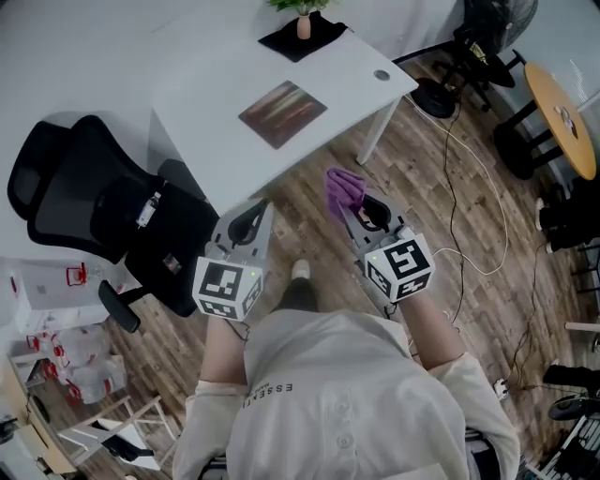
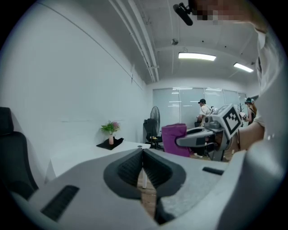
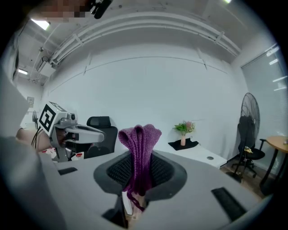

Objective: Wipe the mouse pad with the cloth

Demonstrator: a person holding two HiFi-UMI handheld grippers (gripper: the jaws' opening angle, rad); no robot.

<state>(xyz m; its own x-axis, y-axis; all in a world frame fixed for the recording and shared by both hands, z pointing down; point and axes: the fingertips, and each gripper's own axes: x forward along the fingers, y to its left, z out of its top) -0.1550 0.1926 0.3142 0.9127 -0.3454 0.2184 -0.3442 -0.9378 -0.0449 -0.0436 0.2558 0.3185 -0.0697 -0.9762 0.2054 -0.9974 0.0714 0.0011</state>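
While right gripper (image 1: 351, 210) clamps the cloth (image 1: 343, 189), both point toward the desk (image 1: 225, 80); left gripper (image 1: 252, 222) clenched empty.

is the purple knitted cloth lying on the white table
No, the purple knitted cloth is clamped in the right gripper, short of the white table.

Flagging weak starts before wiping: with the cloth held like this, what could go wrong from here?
1. The right gripper pinches the cloth as a narrow bunch, so little fabric may meet the mouse pad and the fingers could scrape it.
2. The left gripper is shut and off the desk; the unheld pad might slide.
3. A long stroke could reach the vase behind it.
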